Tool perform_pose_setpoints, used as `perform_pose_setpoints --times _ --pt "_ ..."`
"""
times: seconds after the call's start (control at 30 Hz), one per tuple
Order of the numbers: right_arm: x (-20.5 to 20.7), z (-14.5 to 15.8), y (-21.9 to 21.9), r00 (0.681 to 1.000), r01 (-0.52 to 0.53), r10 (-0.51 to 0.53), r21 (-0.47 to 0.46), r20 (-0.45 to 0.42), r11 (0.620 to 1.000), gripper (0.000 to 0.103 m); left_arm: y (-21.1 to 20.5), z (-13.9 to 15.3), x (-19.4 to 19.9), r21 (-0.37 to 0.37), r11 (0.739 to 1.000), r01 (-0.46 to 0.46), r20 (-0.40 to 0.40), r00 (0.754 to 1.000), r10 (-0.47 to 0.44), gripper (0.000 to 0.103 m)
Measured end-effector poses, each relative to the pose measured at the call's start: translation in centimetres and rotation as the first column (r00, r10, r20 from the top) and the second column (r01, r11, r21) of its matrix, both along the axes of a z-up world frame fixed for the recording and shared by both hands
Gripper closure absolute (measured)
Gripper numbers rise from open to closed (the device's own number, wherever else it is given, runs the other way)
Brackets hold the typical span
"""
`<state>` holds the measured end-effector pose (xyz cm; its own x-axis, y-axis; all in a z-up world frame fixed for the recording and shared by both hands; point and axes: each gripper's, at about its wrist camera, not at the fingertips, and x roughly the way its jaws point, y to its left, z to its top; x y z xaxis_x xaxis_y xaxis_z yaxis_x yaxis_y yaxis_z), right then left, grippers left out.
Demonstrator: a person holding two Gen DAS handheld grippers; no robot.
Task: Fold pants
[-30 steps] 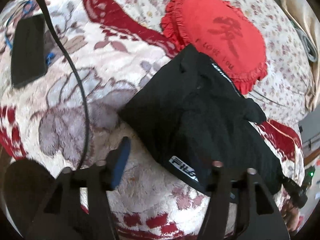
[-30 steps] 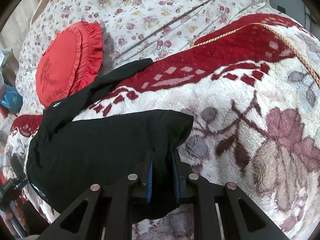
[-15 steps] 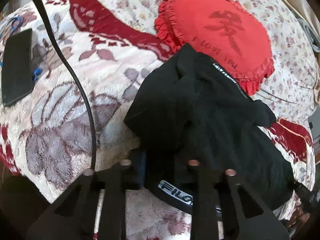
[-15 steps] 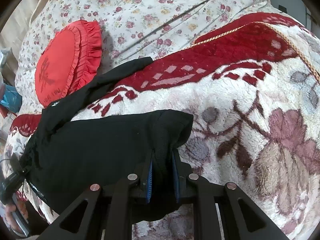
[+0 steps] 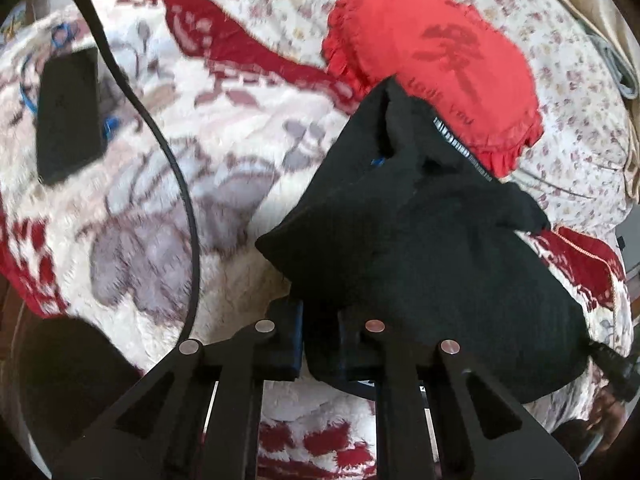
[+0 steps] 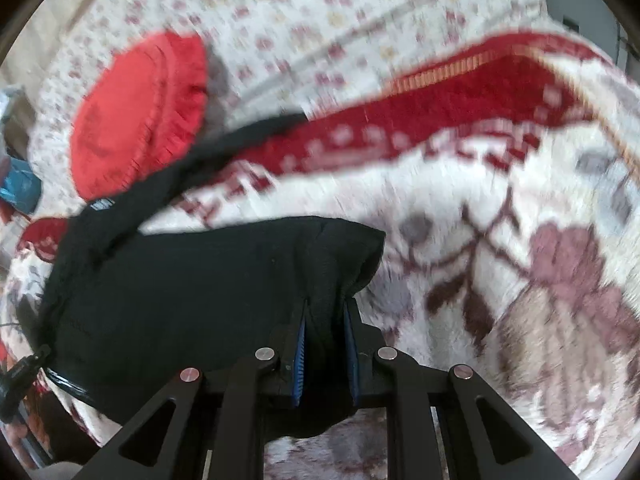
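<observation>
The black pants [image 5: 432, 248] lie bunched on a flowered blanket [image 5: 224, 160], their far end reaching onto a red cushion [image 5: 440, 60]. The left gripper [image 5: 320, 332] pinches one near corner of the cloth between its fingers. The right gripper [image 6: 325, 344] pinches another corner, with cloth filling the gap between its fingers.
</observation>
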<state>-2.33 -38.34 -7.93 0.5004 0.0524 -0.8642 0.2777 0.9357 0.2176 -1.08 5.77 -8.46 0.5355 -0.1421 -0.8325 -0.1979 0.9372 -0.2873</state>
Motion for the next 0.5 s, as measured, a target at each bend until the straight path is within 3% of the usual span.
perform_pose_setpoints --times 0.13,0.37,0.43,0.5 --pt "0.1 0.3 0.1 1.0 -0.016 0.016 -0.015 -0.007 1.0 0.085 0.6 0.1 0.1 -0.027 1.0 -0.004 -0.017 1.0 0.003 0.085" --pt "0.7 4.5 0.7 0.996 -0.047 0.051 -0.047 0.07 0.998 0.075 2.4 3.2 -0.9 -0.025 1.0 -0.018 0.003 1.0 0.018 0.054" --pt "1.7 6.0 2.1 0.988 -0.095 0.1 -0.042 0.12 0.995 0.06 2.9 4.2 -0.8 -0.03 0.999 -0.021 0.022 1.0 0.021 0.041" --pt "3.2 7.2 4.1 0.968 -0.176 0.178 -0.028 0.177 0.984 0.053 3.1 5.5 -0.6 -0.046 0.999 -0.017 0.064 0.998 0.02 0.037"
